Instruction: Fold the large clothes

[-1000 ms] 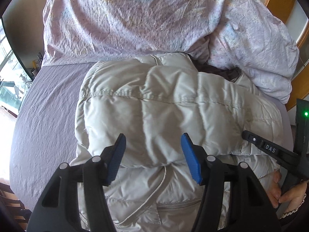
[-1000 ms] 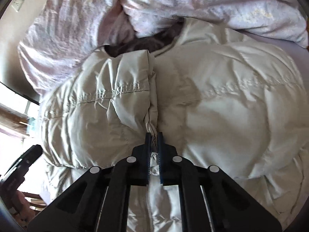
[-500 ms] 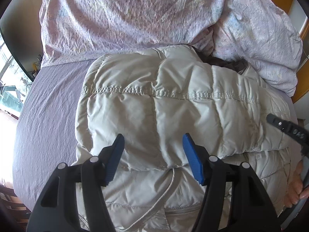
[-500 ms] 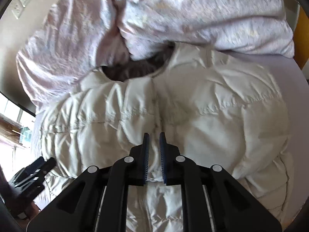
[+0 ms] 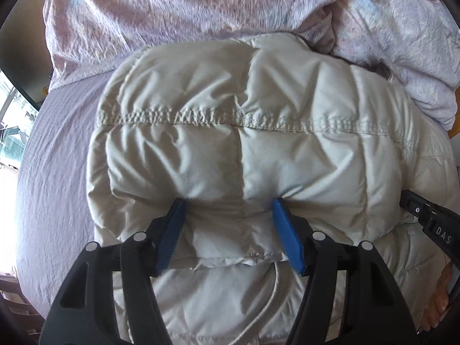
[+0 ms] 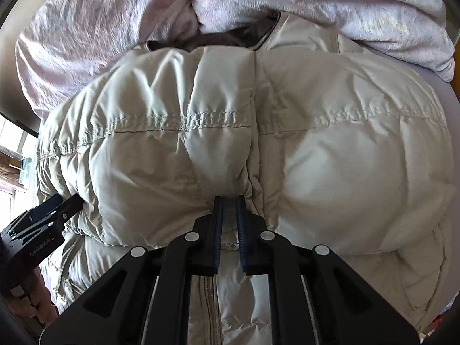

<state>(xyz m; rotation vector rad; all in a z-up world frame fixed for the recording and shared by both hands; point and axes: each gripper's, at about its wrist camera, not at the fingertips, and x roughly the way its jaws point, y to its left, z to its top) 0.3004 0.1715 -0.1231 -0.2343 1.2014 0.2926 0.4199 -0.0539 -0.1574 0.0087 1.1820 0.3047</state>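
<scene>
Slippage is the main risk: pale beige quilted puffer jacket lies on a bed with a lilac sheet, collar end up against a crumpled pink-lilac duvet, its bottom part folded up over the body. Right hand-held gripper has its jaws nearly together, pinching a thin bit of the folded hem edge by the zip. Left hand-held gripper has jaws about halfway apart, straddling the puffy hem; pads look to dent the fill on both sides, but whether that counts as a grip I cannot tell.

What could go wrong, as I judge it:
- slick shell plus a thin pinch: right hold could slide off if pulled.
- springy fill: the fold may puff back open once let go.
- only one side firmly held: pulling would skew the fold.
- loose white drawcord near the left jaws could snag.
- duvet crowds the collar, little room to push further.
</scene>
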